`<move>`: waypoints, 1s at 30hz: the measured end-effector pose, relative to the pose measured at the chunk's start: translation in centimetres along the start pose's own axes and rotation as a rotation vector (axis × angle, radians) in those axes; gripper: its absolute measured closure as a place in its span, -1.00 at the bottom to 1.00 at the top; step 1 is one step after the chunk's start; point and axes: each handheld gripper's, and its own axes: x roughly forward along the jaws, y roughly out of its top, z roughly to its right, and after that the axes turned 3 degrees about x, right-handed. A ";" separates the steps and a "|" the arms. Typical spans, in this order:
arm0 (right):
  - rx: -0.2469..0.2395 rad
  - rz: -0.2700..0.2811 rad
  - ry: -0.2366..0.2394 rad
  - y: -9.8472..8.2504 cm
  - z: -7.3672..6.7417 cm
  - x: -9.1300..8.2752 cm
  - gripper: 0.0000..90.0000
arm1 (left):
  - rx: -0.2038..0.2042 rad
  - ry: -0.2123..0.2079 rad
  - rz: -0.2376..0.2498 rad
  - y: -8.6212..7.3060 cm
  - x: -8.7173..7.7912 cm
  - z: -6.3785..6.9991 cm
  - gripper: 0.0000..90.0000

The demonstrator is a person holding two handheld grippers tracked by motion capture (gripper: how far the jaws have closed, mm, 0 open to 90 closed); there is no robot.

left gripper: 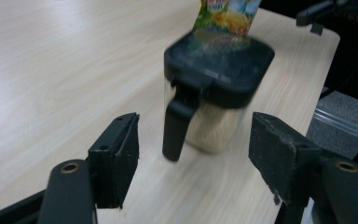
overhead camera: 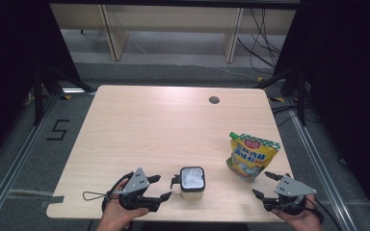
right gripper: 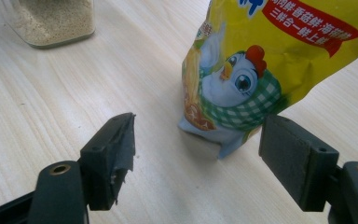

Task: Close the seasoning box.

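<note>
Claws first: left claw (overhead camera: 160,187) near the front edge of the counter (overhead camera: 139,125), left of centre, jaws spread, nothing between the pads. Pointing at the jar (overhead camera: 192,179), just beside it, not touching. Right claw (overhead camera: 263,184) at the front right corner, jaws also spread, empty, aimed at the pouch (overhead camera: 250,156) and close to its base.

Jar upright near the front edge, about centre: clear walls, pale granules inside, black lid, black handle (left gripper: 176,128) hanging down the side facing the left claw.

Pouch upright, further back and right of the jar, near the right edge; yellow, green top, cartoon chicken (right gripper: 235,88) print. Jar and pouch apart.

Cable hole (overhead camera: 214,100) near the far edge, right of centre.
</note>
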 end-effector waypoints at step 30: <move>0.002 -0.062 0.001 -0.3 0.1 0.3 -0.39 | -0.005 0.092 -0.113 -4.2 0.2 0.3 -0.44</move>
